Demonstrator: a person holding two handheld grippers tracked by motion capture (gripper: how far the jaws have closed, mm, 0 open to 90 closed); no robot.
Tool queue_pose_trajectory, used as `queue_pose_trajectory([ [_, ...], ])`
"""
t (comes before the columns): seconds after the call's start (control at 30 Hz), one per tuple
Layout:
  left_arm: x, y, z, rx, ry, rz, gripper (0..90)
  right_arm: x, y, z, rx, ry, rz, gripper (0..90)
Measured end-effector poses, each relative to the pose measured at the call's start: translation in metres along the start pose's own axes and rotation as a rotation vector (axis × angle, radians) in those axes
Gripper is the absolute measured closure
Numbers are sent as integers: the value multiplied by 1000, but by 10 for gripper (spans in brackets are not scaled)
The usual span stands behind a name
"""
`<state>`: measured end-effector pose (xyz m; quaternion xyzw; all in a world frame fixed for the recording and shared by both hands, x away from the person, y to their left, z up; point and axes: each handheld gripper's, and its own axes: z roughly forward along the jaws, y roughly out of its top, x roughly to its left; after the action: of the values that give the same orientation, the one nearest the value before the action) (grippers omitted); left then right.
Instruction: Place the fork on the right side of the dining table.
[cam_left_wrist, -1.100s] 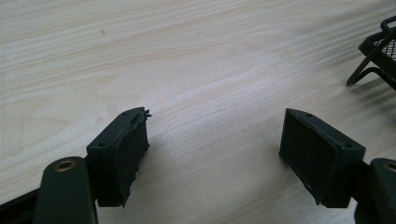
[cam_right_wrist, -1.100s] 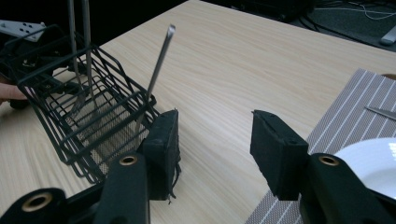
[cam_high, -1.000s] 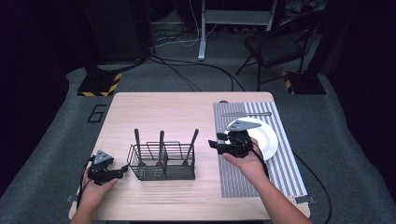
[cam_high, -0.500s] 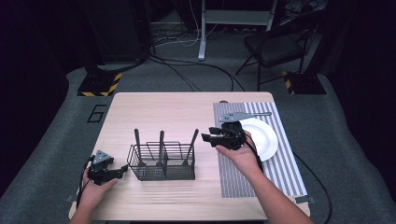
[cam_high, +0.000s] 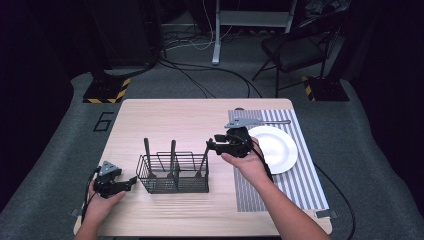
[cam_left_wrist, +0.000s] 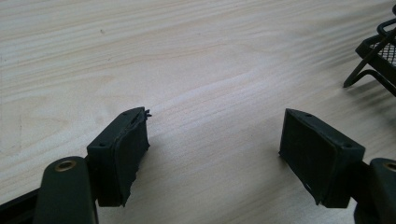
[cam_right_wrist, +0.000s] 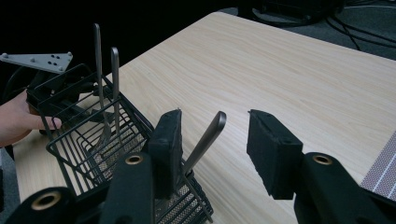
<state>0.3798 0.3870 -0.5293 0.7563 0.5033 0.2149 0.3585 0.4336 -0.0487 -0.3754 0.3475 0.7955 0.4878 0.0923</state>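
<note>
Basket: a black wire cutlery basket (cam_high: 174, 173) stands on the near-left part of the table, three metal utensil handles rising from its compartments.
Utensil: the rightmost handle (cam_right_wrist: 204, 138) leans out toward the right gripper; what kind of utensil it is cannot be told, as its head is hidden in the mesh.
Right gripper: the right gripper (cam_right_wrist: 215, 144) is held at the basket's right end, jaws apart, the leaning handle between them and close against one pad, unclamped.
Left gripper: the left gripper (cam_left_wrist: 215, 140) sits low over the bare wood just left of the basket, jaws wide apart with nothing between them.
Surface: a pale wooden table (cam_high: 170, 120) carries a grey-and-white striped mat (cam_high: 300, 175) along its right side.
Plate: a white plate (cam_high: 277, 147) lies on the mat, just right of the right gripper.
Room: dark, with grey carpet, loose cables (cam_high: 200, 82) on the floor, and a folding chair (cam_high: 295, 47) beyond the far edge.
</note>
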Motion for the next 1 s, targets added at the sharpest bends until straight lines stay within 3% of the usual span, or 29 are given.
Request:
queue_pose_trajectory([
  [0.3, 0, 0, 0, -2, -3, -3, 236, -2, 0, 12, 5, 17, 20, 581],
  [0.5, 1, 0, 0, -1, -5, -4, 236, 1, 1, 16, 10, 18, 8, 672],
  [0.7, 1, 0, 0, 0, -5, -4, 236, 6, 1, 13, 6, 13, -9, 707],
  [1.0, 0, 0, 0, -7, 1, -1, 236, 14, 3, 7, -14, 54, -21, 811],
])
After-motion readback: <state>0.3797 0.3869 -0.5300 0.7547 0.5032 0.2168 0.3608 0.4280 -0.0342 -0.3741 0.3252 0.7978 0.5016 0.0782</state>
